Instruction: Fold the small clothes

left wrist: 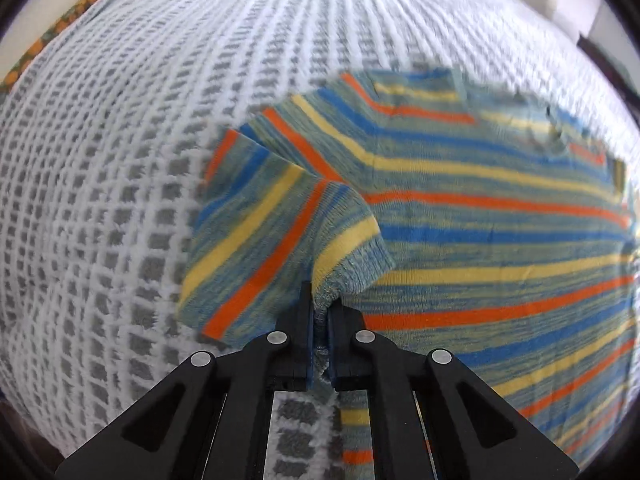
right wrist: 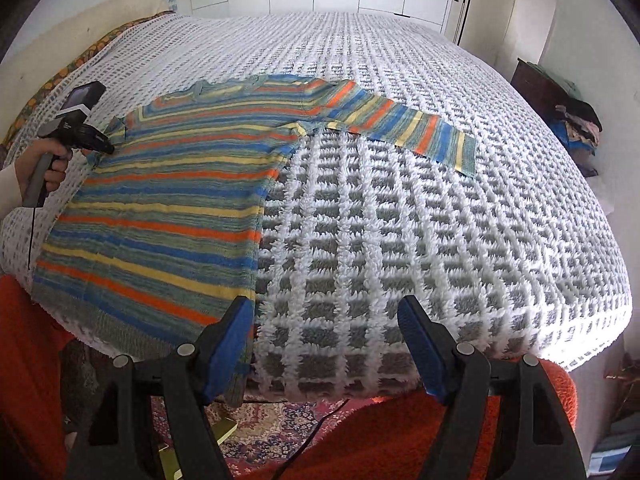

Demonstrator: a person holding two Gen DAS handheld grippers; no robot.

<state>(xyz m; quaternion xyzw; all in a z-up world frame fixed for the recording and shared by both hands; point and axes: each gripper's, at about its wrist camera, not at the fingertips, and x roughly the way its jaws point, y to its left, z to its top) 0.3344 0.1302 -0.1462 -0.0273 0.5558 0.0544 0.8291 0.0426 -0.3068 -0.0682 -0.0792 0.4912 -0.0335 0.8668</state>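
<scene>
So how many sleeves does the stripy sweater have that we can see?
2. One sleeve lies stretched out flat on the blanket, on the right in the right wrist view. The other sleeve is pinched at its cuff by the left gripper.

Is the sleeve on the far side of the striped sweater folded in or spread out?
Spread out. In the right wrist view this sleeve lies flat on the blanket, straight away from the sweater.
</scene>
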